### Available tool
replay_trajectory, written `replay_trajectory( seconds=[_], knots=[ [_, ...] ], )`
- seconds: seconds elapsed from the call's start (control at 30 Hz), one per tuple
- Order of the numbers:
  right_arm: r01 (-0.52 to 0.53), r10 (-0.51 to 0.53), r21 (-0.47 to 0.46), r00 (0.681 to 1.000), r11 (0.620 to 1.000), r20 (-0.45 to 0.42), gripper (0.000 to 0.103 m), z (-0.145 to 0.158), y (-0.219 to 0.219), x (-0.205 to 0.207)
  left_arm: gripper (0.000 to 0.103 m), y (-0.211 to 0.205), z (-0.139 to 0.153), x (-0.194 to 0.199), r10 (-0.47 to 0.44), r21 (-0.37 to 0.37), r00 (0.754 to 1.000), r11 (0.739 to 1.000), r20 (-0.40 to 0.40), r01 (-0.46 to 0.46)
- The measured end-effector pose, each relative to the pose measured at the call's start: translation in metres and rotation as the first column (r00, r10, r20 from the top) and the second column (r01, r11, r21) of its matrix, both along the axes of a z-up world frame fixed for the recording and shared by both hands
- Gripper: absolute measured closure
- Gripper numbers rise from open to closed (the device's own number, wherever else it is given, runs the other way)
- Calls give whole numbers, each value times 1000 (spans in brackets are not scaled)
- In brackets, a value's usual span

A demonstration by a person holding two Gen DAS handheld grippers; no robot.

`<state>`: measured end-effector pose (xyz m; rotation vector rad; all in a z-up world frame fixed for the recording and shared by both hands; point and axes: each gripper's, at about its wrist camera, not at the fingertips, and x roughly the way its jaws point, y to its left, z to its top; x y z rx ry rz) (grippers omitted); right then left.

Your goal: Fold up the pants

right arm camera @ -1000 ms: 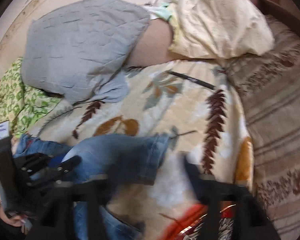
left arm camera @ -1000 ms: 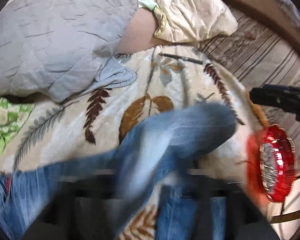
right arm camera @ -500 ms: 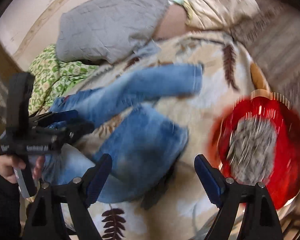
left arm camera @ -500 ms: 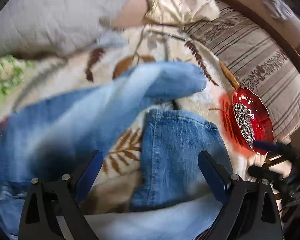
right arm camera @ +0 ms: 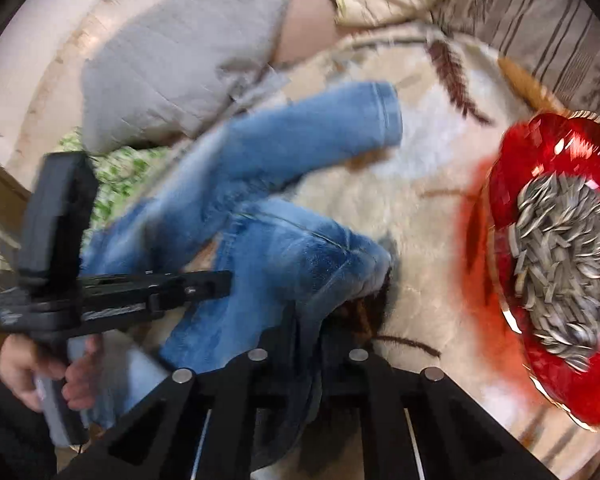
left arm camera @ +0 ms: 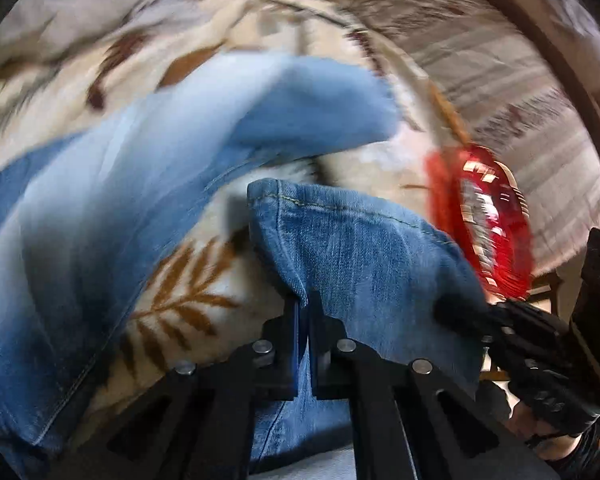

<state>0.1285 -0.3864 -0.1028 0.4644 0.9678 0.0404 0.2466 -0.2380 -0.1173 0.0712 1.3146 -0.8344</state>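
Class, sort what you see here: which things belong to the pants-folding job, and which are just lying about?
Job: jeans; left gripper; right gripper.
Lying about: red dish of seeds; grey pillow; leaf-print blanket.

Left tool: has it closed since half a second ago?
Yes. The left tool was spread wide apart over the jeans; its fingers now pinch the hem, beside the red dish.
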Motion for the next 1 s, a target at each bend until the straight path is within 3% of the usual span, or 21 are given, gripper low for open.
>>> replay_trajectory(
  seconds=[0.17,0.27,0.37,0.4,0.43,0.47,0.5,0.53,0.57,0.63,0.73,0.87,1.0],
  knots=[
    [81,-75,-26,982,996,173,96,57,-19,-64,100,-52,52,-23,-91,-129,992,986,85,102],
    [158,-143,-53,964,986,223,96,75,-32,-99,100,-105,68,-34,-161,-104,975,979,153,178],
    [238,-220,-81,958,968,185,95,72,-48,-115,98,-138,64,-33,-189,-63,969,978,159,201],
    [255,-242,-66,958,965,156,91,69,-57,-119,87,-142,65,-32,-168,-70,972,981,164,181],
    [277,-272,-33,955,960,118,84,63,-66,-125,60,-139,70,-30,-140,-90,977,984,159,156],
    [285,-281,-24,954,958,101,77,61,-69,-128,40,-131,74,-32,-121,-101,980,985,156,137],
    [294,-290,-41,953,955,94,52,61,-69,-132,15,-120,81,-32,-81,-115,981,988,175,102],
    [306,-297,-76,949,949,105,22,65,-69,-138,14,-107,89,-36,-53,-118,974,990,220,80],
    [319,-307,-92,943,943,129,15,69,-67,-143,14,-97,92,-37,-52,-104,966,991,253,81],
    [327,-305,-107,935,939,183,15,82,-60,-152,14,-68,100,-42,-56,-40,949,997,311,72],
    [252,-224,-116,951,961,212,15,95,-36,-146,14,8,108,-53,-22,42,933,999,358,8],
    [30,1,-131,973,991,230,15,100,28,-124,14,122,113,-72,61,142,922,982,383,-124],
    [-237,263,-143,943,961,203,15,89,113,-101,14,237,109,-103,168,235,905,932,391,-275]
  ],
)
